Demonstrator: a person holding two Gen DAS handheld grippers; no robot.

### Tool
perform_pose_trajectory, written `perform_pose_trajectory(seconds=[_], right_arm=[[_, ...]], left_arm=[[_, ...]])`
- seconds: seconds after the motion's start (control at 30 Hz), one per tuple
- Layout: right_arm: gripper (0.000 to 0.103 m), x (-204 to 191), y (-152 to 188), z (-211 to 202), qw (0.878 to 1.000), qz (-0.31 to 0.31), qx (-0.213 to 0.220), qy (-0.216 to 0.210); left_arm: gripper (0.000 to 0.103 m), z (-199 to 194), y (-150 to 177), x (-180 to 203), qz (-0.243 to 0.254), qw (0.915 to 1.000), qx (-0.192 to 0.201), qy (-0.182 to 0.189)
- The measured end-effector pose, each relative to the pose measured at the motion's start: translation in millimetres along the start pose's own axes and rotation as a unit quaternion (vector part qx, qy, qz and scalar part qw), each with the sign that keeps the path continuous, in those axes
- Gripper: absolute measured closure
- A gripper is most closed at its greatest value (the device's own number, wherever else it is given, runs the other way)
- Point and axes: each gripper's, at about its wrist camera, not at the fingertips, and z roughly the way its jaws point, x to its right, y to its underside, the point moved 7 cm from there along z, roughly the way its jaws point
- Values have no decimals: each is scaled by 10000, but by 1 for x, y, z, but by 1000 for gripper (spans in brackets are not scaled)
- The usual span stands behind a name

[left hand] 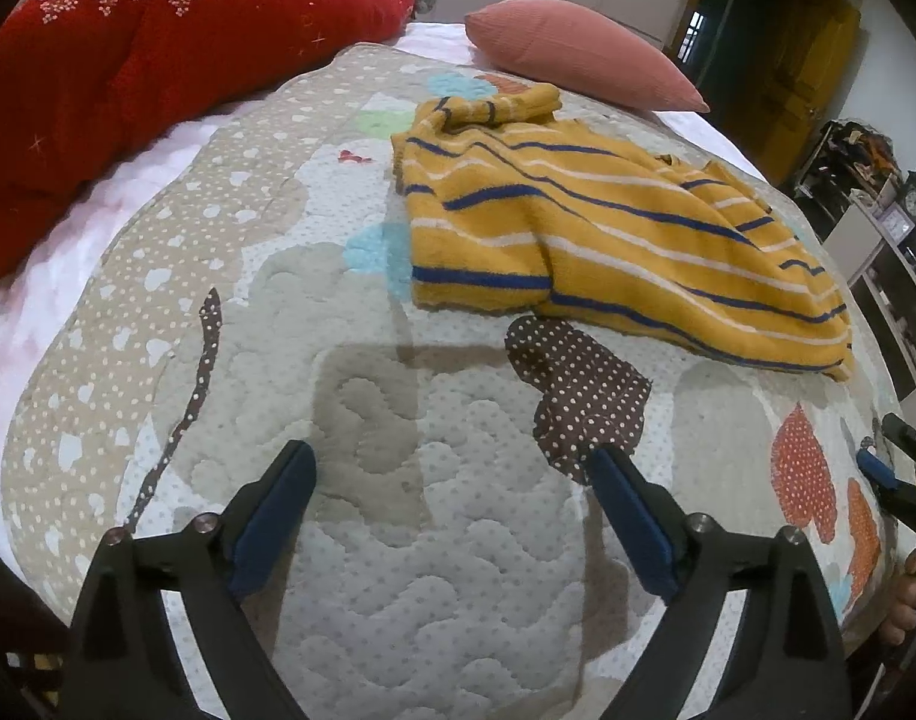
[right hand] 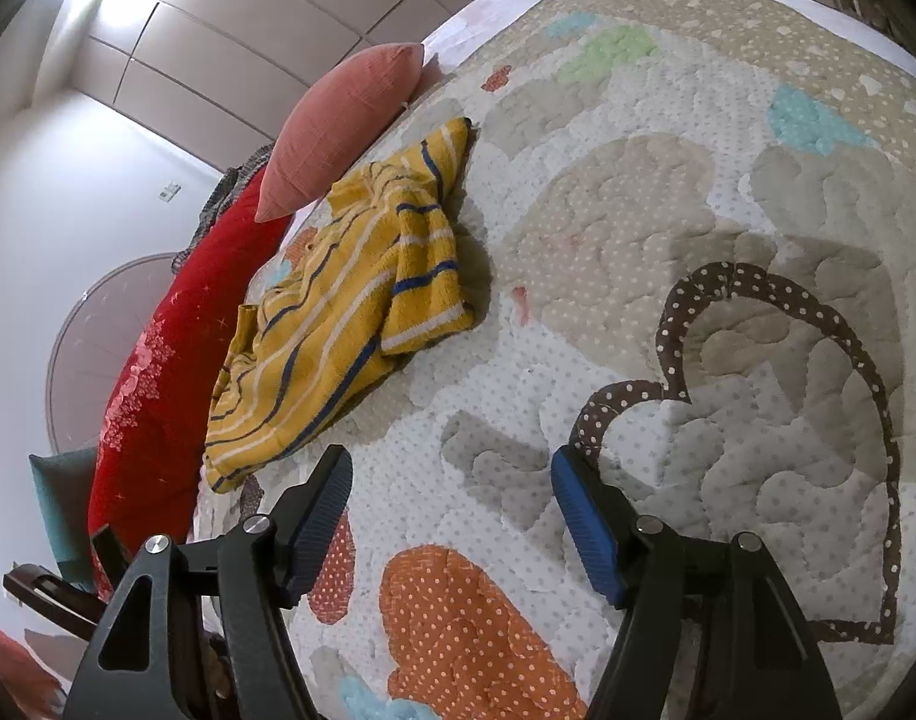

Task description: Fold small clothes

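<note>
A small yellow garment with blue and white stripes [left hand: 608, 228] lies crumpled on the quilt [left hand: 398, 540], partly folded over itself. It also shows in the right wrist view [right hand: 344, 312], at the left of the quilt [right hand: 668, 276]. My left gripper [left hand: 452, 468] is open and empty above the quilt, a short way in front of the garment's near edge. My right gripper [right hand: 452, 468] is open and empty above the quilt, to the right of the garment's lower end. Part of the right gripper [left hand: 890, 468] shows at the right edge of the left wrist view.
A red floral pillow [left hand: 128, 60] lies along the bed's far left. A pink cushion [left hand: 578, 54] sits just behind the garment and shows in the right wrist view [right hand: 344, 120]. The bed edge drops off at the right toward shelves [left hand: 878, 240].
</note>
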Motion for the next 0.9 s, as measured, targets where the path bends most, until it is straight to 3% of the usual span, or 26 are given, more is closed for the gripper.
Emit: perform_pose_trajectory(seconds=[0.23, 0.4, 0.53, 0.67, 0.77, 0.9], right_arm=[[21, -4, 0, 5, 10000, -86, 38, 7], [16, -8, 0, 9, 9998, -200, 71, 18], [12, -11, -7, 11, 9996, -212, 57, -151], [9, -14, -24, 22, 9994, -133, 18, -321], [7, -19, -38, 35, 9993, -136, 6, -342], [7, -26, -63, 59, 9991, -149, -5, -386]], left_arm=[[1, 6, 1, 6, 182, 9998, 59, -60], [1, 7, 0, 8, 244, 9996, 91, -101], [1, 3, -15, 1, -390, 9964, 27, 757], [1, 12, -38, -11, -1293, 9751, -82, 1797], [1, 24, -56, -12, -1605, 9620, -58, 2207], [1, 48, -83, -5, -1501, 9602, -66, 2354]])
